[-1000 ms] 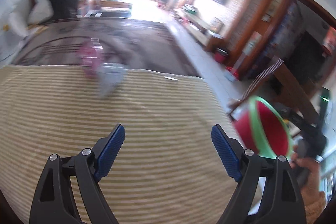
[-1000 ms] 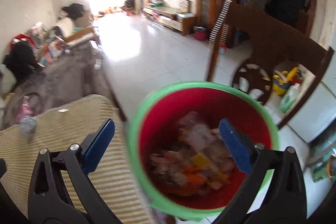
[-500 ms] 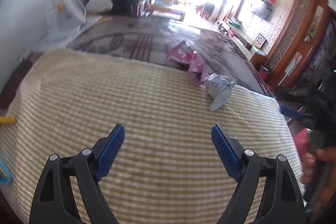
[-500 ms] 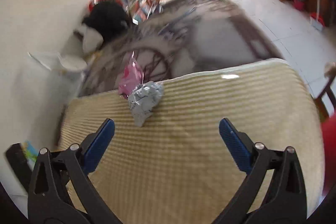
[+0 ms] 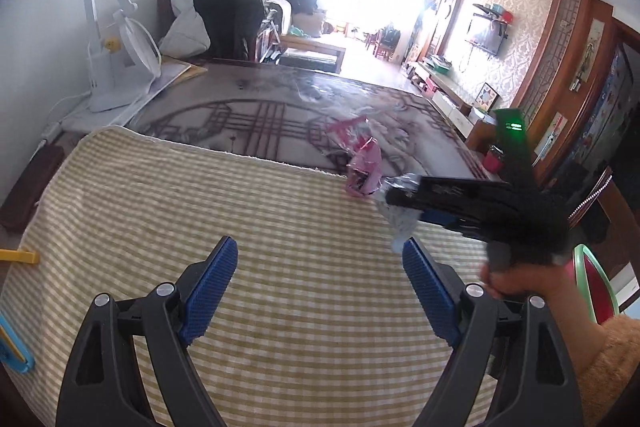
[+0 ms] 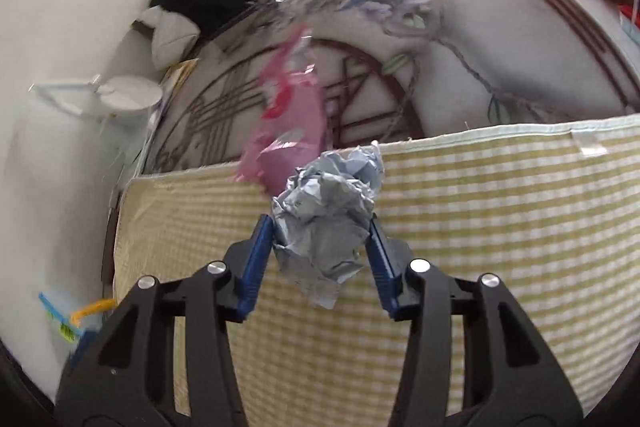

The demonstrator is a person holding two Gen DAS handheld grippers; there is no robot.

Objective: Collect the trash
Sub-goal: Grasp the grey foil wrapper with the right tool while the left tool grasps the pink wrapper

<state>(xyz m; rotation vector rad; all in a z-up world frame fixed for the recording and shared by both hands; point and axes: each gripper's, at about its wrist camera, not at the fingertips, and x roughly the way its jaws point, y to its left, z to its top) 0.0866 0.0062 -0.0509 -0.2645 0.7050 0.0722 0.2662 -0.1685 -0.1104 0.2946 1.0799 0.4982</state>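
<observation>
Yellow-and-white checked woven mat fills the left wrist view, laid over a grey patterned cover with dark red lattice lines; long bright living room behind. Left gripper hangs released above bare mat, nothing between its blue pads. Right gripper reaches in from the right, held by a hand, at a crumpled grey-blue paper ball near the mat's far edge, just beside a crinkled pink plastic wrapper. Red bucket with green rim at right edge. Right wrist view: right gripper closing, both pads touching the paper ball between them; pink wrapper just behind, straddling the mat edge.
</observation>
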